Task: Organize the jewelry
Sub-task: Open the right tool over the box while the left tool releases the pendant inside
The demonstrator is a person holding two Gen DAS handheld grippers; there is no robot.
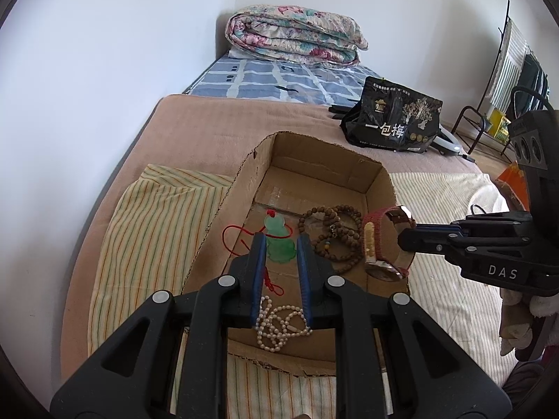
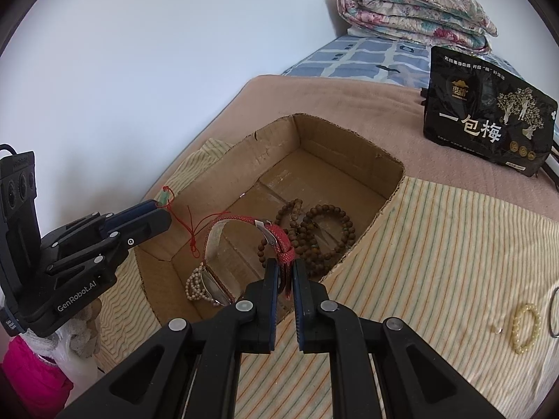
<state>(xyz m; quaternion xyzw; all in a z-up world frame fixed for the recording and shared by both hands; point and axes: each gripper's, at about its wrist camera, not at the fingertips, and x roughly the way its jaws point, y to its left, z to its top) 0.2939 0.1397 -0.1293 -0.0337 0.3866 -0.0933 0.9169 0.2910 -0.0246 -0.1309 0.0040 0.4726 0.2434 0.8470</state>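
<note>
Right wrist view only: yellow bead bracelet (image 2: 526,328) seen on striped cloth (image 2: 436,244), red-strap watch (image 2: 244,255) pinched by right gripper (image 2: 286,272) over cardboard box (image 2: 353,136), green jade pendant (image 1: 279,244) clamped in left gripper (image 1: 279,249), wooden beads (image 1: 332,234) beside it.

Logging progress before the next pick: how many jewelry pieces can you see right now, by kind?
Green pendant on red cord: 1
Red-strap watch: 1
Brown wooden bead strands: 1 tangled pile, strand count unclear
Pearl bead strand: 1
Yellow bead bracelet: 1
Metal ring, cut off at frame edge: 1
Total: 6
</note>
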